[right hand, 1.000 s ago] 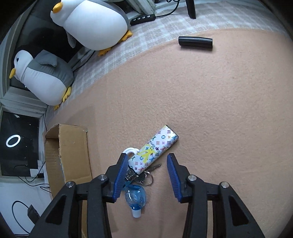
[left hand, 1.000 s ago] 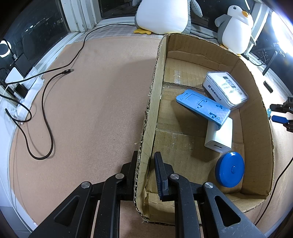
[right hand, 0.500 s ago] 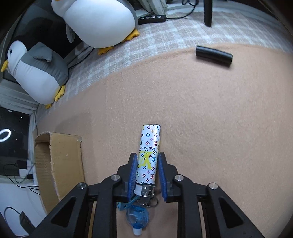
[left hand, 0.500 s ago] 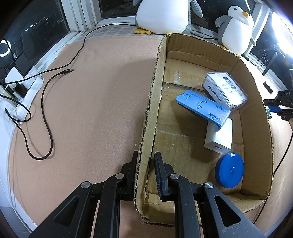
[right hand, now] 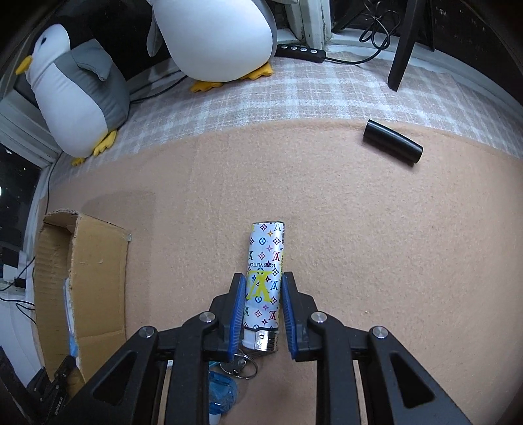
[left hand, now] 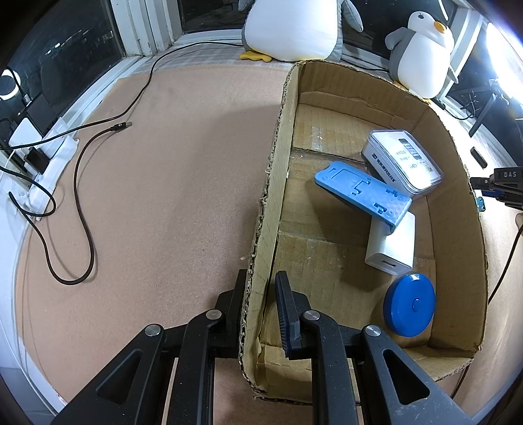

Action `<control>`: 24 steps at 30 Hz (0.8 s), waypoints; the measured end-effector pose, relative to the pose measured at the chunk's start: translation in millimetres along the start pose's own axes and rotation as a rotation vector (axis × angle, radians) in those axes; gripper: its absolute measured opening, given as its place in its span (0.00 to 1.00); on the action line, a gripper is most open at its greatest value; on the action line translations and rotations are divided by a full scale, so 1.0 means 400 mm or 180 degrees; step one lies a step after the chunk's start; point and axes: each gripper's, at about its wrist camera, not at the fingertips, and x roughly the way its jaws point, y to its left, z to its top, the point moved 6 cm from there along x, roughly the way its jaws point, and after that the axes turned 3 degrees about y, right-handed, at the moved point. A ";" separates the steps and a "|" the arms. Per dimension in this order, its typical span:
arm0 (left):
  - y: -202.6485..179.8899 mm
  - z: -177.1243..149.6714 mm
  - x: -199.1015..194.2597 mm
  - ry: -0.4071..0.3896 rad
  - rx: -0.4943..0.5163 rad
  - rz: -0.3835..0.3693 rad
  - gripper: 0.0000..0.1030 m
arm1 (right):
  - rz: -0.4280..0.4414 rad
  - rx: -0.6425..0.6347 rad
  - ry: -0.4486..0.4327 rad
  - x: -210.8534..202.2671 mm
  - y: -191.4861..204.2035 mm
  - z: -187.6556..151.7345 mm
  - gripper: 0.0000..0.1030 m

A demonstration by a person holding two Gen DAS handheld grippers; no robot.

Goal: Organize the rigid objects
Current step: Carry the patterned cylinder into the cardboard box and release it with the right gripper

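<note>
Nearby, the right hand-held gripper (right hand: pixel 261 294) grips a patterned lighter (right hand: pixel 265 274) lying on the tan surface (right hand: pixel 359 245), right of the cardboard box (left hand: pixel 457 183), whose left wall the left hand-held gripper (left hand: pixel 260 294) clamps.

**A:** so what's the room like?

**B:** pinkish-tan felt mat (left hand: pixel 170 183) over the whole work surface, with a checked cloth (right hand: pixel 294 94) along the far edge. Dark window (left hand: pixel 75 49) in a white frame (left hand: pixel 137 29) behind, looks like night out.

**A:** lighting?

**B:** one harsh bright lamp (left hand: pixel 505 52) off to one side. Two plush penguins (right hand: pixel 75 88) sit by the glass, a black cable (left hand: pixel 81 209) snakes over the mat, and a switch strip (right hand: pixel 300 52) lies near the sill.
</note>
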 end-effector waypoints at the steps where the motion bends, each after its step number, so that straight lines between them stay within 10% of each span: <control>1: 0.000 0.000 0.000 -0.0001 -0.0001 0.0001 0.16 | 0.0012 0.0002 -0.0011 -0.006 -0.001 -0.003 0.19; 24: 0.001 0.000 0.000 -0.0003 0.0001 0.0002 0.16 | 0.0750 -0.0547 -0.0158 -0.187 0.240 -0.098 0.19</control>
